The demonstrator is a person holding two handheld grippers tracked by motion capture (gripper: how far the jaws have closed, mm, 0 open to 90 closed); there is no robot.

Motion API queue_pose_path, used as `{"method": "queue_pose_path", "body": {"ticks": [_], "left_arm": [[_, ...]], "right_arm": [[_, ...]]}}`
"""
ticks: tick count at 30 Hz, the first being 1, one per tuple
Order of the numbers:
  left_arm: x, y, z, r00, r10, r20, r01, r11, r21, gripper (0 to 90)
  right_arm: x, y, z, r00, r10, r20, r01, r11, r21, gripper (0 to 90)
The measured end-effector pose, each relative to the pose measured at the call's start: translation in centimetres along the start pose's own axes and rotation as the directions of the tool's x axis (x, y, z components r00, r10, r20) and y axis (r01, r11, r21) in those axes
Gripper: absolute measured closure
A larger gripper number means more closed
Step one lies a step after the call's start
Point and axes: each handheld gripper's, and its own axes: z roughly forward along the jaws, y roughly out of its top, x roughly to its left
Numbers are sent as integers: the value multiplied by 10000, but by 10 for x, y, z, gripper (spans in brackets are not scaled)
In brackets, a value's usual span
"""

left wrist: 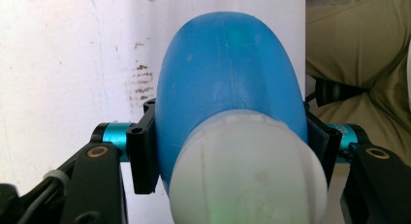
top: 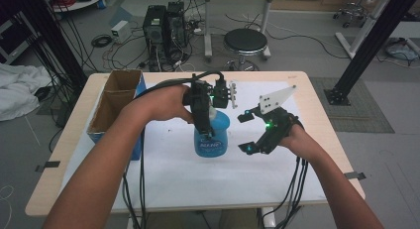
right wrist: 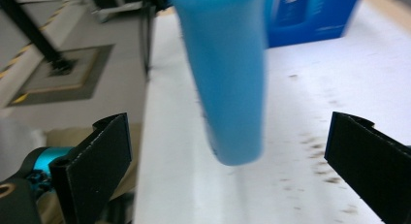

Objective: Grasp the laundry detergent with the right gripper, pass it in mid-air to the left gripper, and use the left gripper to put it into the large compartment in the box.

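Blue bottle (top: 212, 135) upright, probably just touching the table (top: 317, 120), clamped near its neck in left gripper (top: 203, 121) jaws; right gripper (top: 246, 132) just beside it, jaws released wide.

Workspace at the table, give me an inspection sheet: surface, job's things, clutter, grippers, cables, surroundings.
Surface: wooden table under a white sheet, with dark smudges.
Job's things: blue bottle with a white cap, on or just above the sheet.
Clutter: open cardboard box with blue sides at the table's left edge.
Grippers: left gripper clamped on the bottle; right gripper open, beside the bottle and off it.
Cables: black cables trail off the near edge.
Surroundings: stool, computer towers, floor wiring.
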Motion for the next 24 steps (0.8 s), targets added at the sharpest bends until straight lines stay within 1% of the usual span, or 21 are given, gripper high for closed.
{"method": "queue_pose_path", "body": {"ticks": [2, 3, 5, 7, 8, 9, 11, 13, 14, 15, 17, 18, 19, 20, 21, 22, 23, 24], "left_arm": [[1, -1, 0, 10000, -5, -13, 5, 10000, 34, 378], [2, -3, -1, 10000, -87, -24, 87, 9999, 70, 378], [3, -5, -1, 9998, -163, -88, 163, 9999, 55, 378], [5, -6, -1, 9997, -215, -146, 216, 9997, 96, 377], [5, -6, -1, 9997, -215, -146, 216, 9997, 96, 377], [5, -7, -1, 9995, -262, -178, 265, 9996, 117, 377], [7, -10, -2, 9991, -366, -216, 369, 9992, 133, 377], [9, -13, -3, 9982, -523, -284, 528, 9985, 141, 377], [9, -13, -3, 9982, -523, -284, 528, 9985, 141, 377], [9, -14, -4, 9979, -555, -323, 560, 9983, 132, 377], [10, -18, -6, 9969, -677, -402, 681, 9976, 80, 377], [10, -18, -6, 9969, -677, -402, 681, 9976, 80, 377], [10, -20, -7, 9963, -745, -420, 748, 9972, 55, 377], [11, -21, -8, 9960, -781, -436, 783, 9969, 30, 377], [11, -24, -10, 9954, -850, -451, 856, 9963, 100, 378], [12, -26, -11, 9949, -898, -464, 904, 9958, 117, 377], [12, -26, -11, 9949, -898, -464, 904, 9958, 117, 377], [13, -29, -13, 9935, -1018, -504, 1024, 9947, 97, 378]], "right_arm": [[0, 0, -3, 10000, 7, 79, -7, 10000, 23, 21], [-1, -1, -9, 9995, -242, -179, 246, 9995, 210, 21], [-1, 0, -14, 9999, -95, -126, 101, 9989, 452, 18], [-1, -1, -18, 9998, 14, 174, -26, 9976, 689, 7], [-1, -1, -18, 9998, 14, 174, -26, 9976, 689, 7], [-1, -1, -20, 9995, 17, 309, -42, 9966, 820, 6], [-3, -4, -28, 9978, 199, 628, -265, 9940, 1059, 6], [-3, -5, -32, 9963, 153, 851, -268, 9903, 1360, 6], [-3, -5, -32, 9963, 153, 851, -268, 9903, 1360, 6], [-4, -5, -37, 9950, 151, 986, -318, 9849, 1702, 6], [-5, -5, -40, 9950, 94, 998, -287, 9806, 1941, 7], [-5, -5, -42, 9940, 44, 1094, -275, 9772, 2108, 6], [-5, -5, -42, 9940, 44, 1094, -275, 9772, 2108, 6], [-5, -5, -44, 9938, 29, 1108, -280, 9738, 2256, 6], [-6, -6, -47, 9932, -135, 1154, -165, 9670, 2543, 6], [-6, -6, -48, 9929, -138, 1177, -196, 9605, 2777, 6], [-6, -6, -48, 9929, -138, 1177, -196, 9605, 2777, 6], [-7, -8, -51, 9912, -195, 1306, -226, 9494, 3134, 6]]}}
